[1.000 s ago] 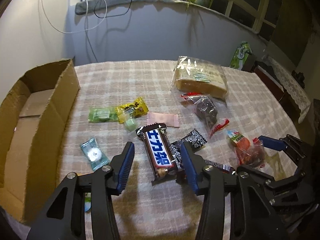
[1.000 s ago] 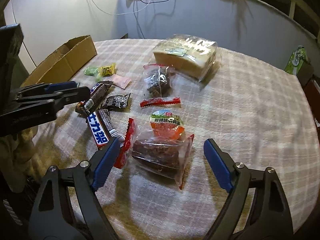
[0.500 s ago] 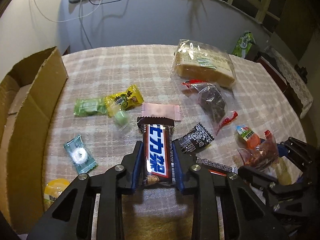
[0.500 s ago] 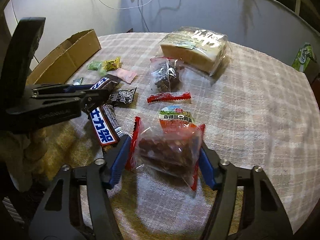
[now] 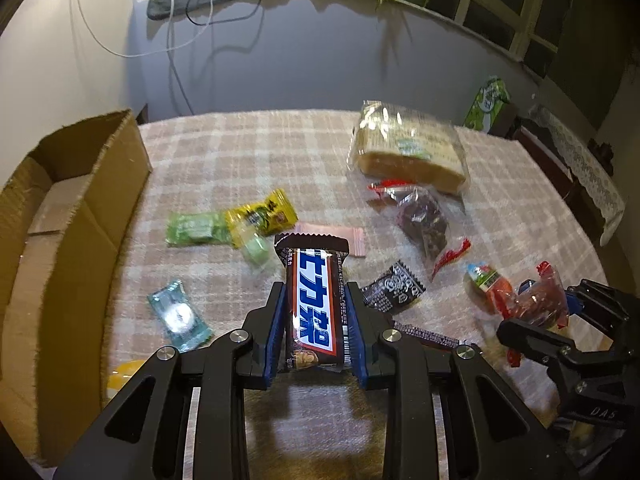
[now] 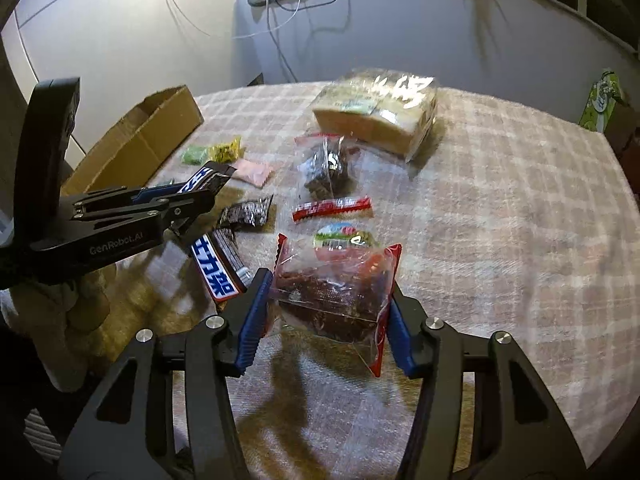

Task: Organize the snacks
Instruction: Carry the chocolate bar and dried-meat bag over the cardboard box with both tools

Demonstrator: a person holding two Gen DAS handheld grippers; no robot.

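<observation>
**Two grippers, each with a snack**

The left gripper (image 5: 316, 316) squeezes a chocolate bar (image 5: 313, 304) tight. The right gripper (image 6: 326, 312) is closing on a clear bag of dark snacks (image 6: 334, 292), with its blue pads against the bag's sides. Around them lie small candies: a green candy (image 5: 196, 229), a yellow candy (image 5: 262, 213), a pink packet (image 6: 253, 171) and a red stick (image 6: 332, 208). A bread bag (image 6: 376, 112) sits farther back. A cardboard box (image 5: 52, 216) is on the left. All rest on a checked tablecloth (image 6: 500, 208) by a pale wall
</observation>
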